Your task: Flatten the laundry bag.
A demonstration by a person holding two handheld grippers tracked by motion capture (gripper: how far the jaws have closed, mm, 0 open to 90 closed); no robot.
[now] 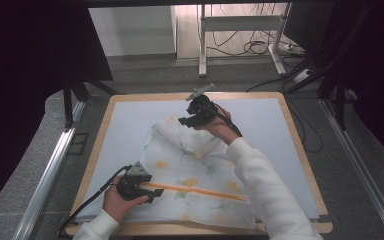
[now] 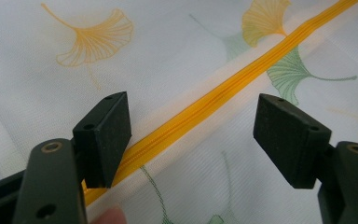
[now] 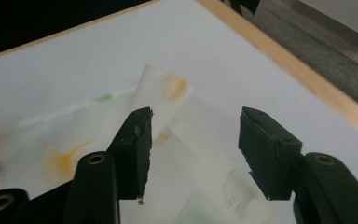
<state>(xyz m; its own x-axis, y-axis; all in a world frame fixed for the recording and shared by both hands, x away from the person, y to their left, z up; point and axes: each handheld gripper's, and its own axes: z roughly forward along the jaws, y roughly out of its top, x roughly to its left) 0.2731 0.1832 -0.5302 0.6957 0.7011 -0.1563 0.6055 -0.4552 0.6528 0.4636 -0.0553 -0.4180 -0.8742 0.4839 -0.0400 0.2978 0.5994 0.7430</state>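
Note:
A white cloth cover (image 1: 200, 165) printed with ginkgo leaves lies rumpled on the table, an orange zipper (image 1: 200, 190) running along its near part. My left gripper (image 1: 153, 194) is open at the zipper's left end. In the left gripper view the zipper (image 2: 223, 88) passes between the spread jaws of the left gripper (image 2: 191, 123), touching neither. My right gripper (image 1: 187, 120) hovers open over the cloth's far corner. In the right gripper view that corner (image 3: 168, 88) lies beyond the right gripper (image 3: 196, 128), with nothing held.
A pale mat (image 1: 270, 125) covers the wooden tabletop (image 1: 300, 150). Beyond the far edge stand a white desk frame (image 1: 202, 45) and loose cables (image 1: 255, 47) on the floor. Metal rails (image 1: 50, 170) run along both sides of the table.

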